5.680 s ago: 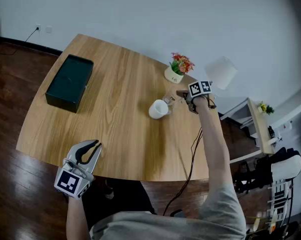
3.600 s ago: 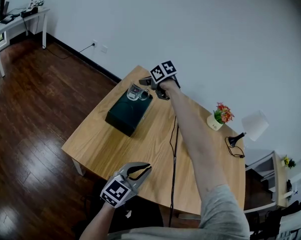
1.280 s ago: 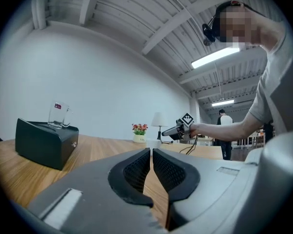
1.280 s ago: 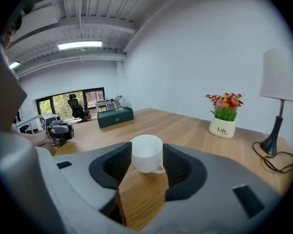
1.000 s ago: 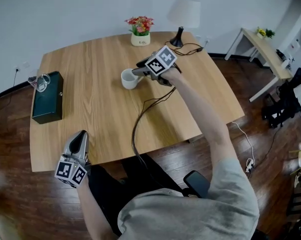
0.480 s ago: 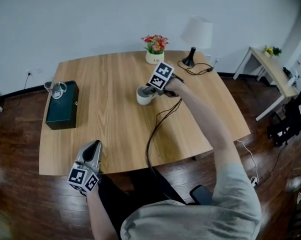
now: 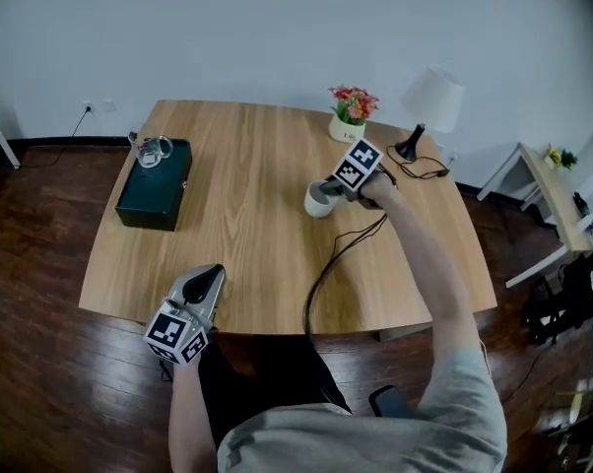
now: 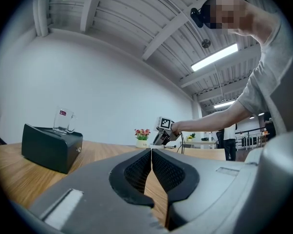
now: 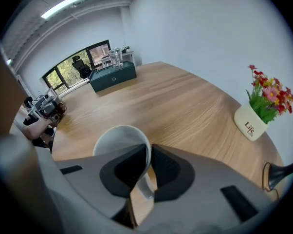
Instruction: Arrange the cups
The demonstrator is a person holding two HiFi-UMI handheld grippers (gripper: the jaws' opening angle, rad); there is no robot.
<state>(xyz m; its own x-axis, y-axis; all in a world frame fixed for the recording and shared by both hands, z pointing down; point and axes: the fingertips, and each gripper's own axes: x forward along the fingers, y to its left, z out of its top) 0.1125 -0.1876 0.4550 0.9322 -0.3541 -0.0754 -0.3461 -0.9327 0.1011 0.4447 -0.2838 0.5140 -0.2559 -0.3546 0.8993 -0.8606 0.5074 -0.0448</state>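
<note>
Rim of the white cup [image 7: 318, 203], near the flower pot [image 7: 346, 126], sits pinched in the right hand-held gripper [image 9: 149, 155], whose jaws just closed. Lift it straight and slow. Left hand-held gripper [image 8: 151, 162] is closed, empty.

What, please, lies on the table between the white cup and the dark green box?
Nothing: in the head view the table between the white cup and the box is bare wood, and the right gripper view shows the same.
</note>
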